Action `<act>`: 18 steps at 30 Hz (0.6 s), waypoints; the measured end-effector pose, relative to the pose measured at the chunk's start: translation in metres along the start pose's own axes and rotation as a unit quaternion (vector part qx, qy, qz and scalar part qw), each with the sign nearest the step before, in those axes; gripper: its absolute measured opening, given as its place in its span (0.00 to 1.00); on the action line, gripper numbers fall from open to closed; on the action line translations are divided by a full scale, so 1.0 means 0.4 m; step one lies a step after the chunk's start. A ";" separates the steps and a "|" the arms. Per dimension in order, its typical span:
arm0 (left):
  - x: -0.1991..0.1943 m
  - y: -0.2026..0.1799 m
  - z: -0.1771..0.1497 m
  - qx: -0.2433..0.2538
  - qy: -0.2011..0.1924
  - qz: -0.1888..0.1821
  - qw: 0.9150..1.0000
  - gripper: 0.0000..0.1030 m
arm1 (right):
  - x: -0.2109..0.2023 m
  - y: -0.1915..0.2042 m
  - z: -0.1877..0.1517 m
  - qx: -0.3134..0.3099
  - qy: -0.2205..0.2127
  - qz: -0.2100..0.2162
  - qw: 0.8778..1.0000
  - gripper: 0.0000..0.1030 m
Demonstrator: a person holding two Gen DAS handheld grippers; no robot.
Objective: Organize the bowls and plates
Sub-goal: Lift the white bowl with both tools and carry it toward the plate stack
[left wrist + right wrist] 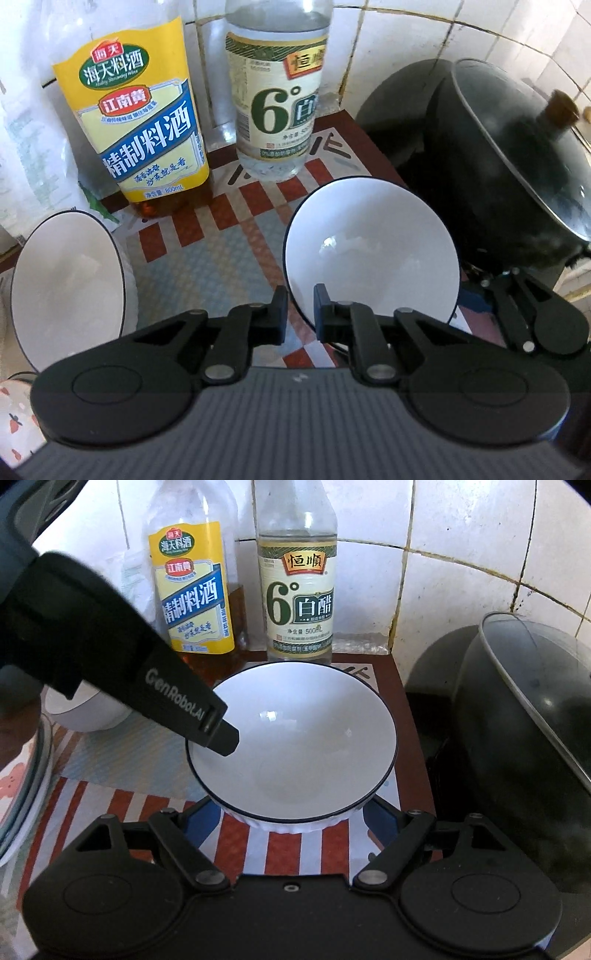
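A white bowl with a dark rim (369, 251) (295, 742) sits on the patterned mat. My left gripper (300, 314) is shut on its near-left rim, one finger inside and one outside; its finger (218, 734) reaches into the bowl in the right wrist view. My right gripper (291, 827) is open, its fingers spread either side of the bowl's near base, mostly hidden under it. A second white bowl (70, 288) (85, 712) stands to the left. A plate stack (22, 794) with a printed pattern lies at the far left.
A yellow-label cooking wine bottle (147, 129) (195, 602) and a white vinegar bottle (277, 99) (299, 594) stand at the back against the tiled wall. A black wok with a glass lid (517, 166) (524, 738) is on the right.
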State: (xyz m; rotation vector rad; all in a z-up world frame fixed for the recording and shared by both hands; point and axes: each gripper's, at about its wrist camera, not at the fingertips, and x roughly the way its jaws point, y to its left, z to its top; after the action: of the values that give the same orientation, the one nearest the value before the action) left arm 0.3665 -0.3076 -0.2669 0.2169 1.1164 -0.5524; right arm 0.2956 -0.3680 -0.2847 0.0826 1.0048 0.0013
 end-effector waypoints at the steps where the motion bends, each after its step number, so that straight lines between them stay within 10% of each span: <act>1: -0.007 -0.004 -0.003 0.002 -0.002 0.001 1.000 0.12 | -0.005 0.001 -0.003 -0.001 0.000 0.001 1.000 0.85; 18: -0.235 -0.027 -0.157 -0.013 -0.009 0.024 1.000 0.13 | -0.217 0.087 -0.037 -0.064 0.000 0.033 0.997 0.85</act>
State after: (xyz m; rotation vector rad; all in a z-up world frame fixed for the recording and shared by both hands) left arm 0.2810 -0.2606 -0.2092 0.2151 1.0978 -0.4956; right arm 0.2377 -0.3358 -0.2170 -0.0024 0.9988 0.1252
